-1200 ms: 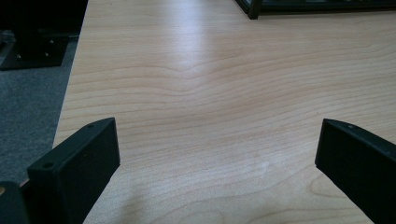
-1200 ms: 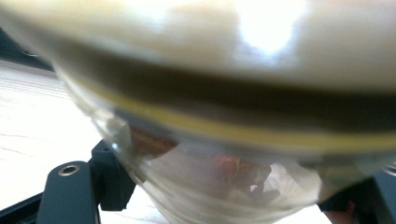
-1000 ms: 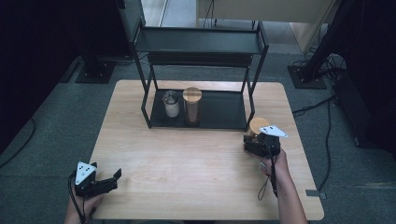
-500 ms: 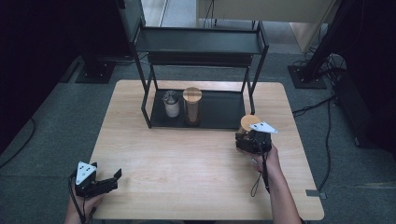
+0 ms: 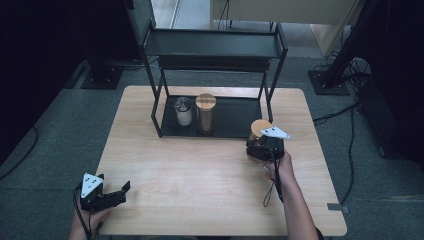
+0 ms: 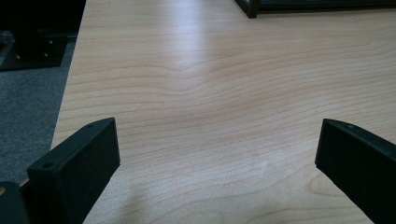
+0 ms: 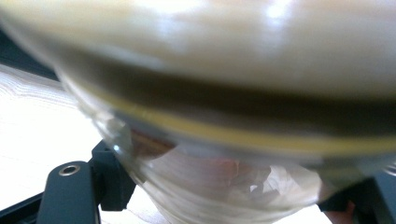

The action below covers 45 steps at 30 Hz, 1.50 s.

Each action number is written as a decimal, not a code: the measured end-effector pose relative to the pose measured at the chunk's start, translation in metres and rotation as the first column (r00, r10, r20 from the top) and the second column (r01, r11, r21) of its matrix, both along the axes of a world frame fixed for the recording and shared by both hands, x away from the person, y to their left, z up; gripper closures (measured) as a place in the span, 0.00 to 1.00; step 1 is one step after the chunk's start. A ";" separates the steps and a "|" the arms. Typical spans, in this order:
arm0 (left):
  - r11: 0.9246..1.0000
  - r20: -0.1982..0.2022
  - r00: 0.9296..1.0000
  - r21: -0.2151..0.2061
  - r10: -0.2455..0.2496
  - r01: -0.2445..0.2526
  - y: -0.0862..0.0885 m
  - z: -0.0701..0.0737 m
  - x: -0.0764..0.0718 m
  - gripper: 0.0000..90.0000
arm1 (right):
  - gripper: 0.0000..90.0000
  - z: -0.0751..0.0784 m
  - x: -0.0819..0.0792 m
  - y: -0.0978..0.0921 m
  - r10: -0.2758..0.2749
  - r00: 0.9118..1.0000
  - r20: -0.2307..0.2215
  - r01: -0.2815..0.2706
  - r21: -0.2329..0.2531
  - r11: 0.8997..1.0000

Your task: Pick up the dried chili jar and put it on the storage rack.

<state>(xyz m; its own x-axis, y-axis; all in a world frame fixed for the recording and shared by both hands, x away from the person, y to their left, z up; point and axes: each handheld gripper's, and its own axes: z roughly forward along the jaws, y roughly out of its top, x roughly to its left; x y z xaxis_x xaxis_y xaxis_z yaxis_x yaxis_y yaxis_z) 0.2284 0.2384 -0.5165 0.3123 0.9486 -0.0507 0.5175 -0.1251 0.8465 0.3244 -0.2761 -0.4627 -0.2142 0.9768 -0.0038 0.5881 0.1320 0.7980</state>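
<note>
Right claw point(image 5: 256, 148) pinching a wood-lidded glass jar point(image 5: 260, 128) above the desk point(image 5: 210, 170).
The jar is just right of the black rack point(image 5: 215, 75); the left claw point(image 5: 119, 192) rests spread wide at the desk's near-left corner.

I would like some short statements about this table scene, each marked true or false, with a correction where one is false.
1. The left gripper is open over bare wood. True.
2. The right gripper is shut on a jar with a wooden lid. True.
3. Three containers stand on the lower tray of the black shelf rack. False: two stand there, a tall jar and a small white cup.
4. The held jar is already on the rack's tray. False: it is at the tray's front right corner, in front of the rack.
5. The left gripper is near the table's far edge. False: it is at the near left corner of the table.
</note>
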 end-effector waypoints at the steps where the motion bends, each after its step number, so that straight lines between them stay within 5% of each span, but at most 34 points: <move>1: 1.000 0.000 1.000 0.000 0.000 0.000 0.000 0.000 0.000 0.00 | 0.27 0.000 0.001 0.001 0.001 1.000 -0.001 -0.001 -0.001 1.000; 45: 1.000 0.008 1.000 0.003 0.001 -0.001 0.000 0.000 -0.001 0.00 | 0.27 0.033 0.049 0.039 0.026 1.000 0.009 -0.026 -0.008 1.000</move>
